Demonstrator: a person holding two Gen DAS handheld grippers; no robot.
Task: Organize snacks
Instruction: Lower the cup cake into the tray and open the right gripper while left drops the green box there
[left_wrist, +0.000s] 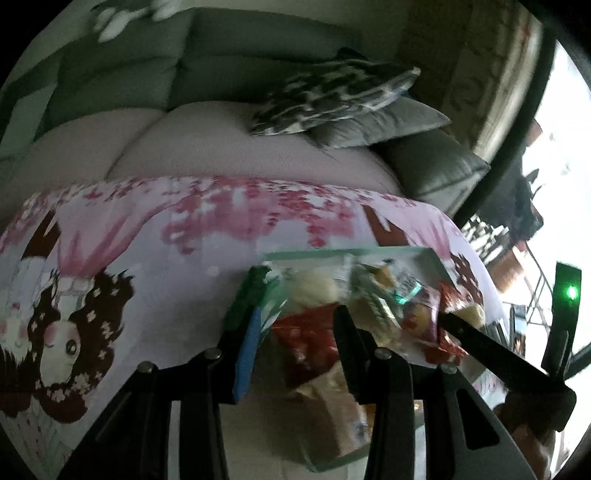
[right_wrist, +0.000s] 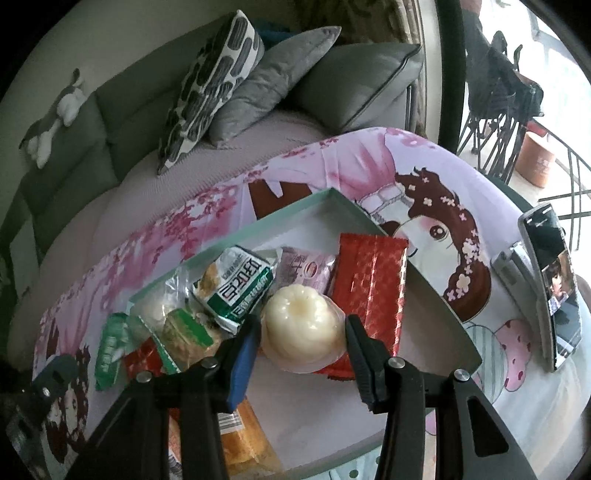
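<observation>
Right hand-held gripper (right_wrist: 299, 343) is clamped on a pale, ridged jelly cup (right_wrist: 303, 328); both pads touch its sides, centre of the right wrist frame. The cup sits low over the shallow teal-rimmed tray (right_wrist: 432, 295), which lies on the desk (right_wrist: 480, 177) with its pink cartoon cloth.

In the tray, as I see it from the right wrist:
- red foil pack (right_wrist: 369, 280), right of the cup, partly under it
- pink pack (right_wrist: 306, 269), just above the cup
- green-and-white wrapper (right_wrist: 236, 284), upper left of the cup
- clear bag with a pale bun (right_wrist: 159, 306) further left
- orange-wrapped pack (right_wrist: 243, 435) at the bottom edge, behind the gripper's blue pad

A small green sachet (right_wrist: 110, 347) lies at the tray's left rim; I can't tell if it's in or out.

Left hand-held gripper (left_wrist: 291, 314): fingers are parted with a heap of snacks (left_wrist: 369, 295) in front of and between them, but the left wrist frame is blurred and I can't tell whether the pads are pressing on anything. The other gripper's black finger (left_wrist: 491, 350) enters at right of that frame.

A phone (right_wrist: 554, 284) stands propped at the right edge of the desk. Sofa (right_wrist: 92, 129) with cushions (right_wrist: 210, 85) runs across the top.
</observation>
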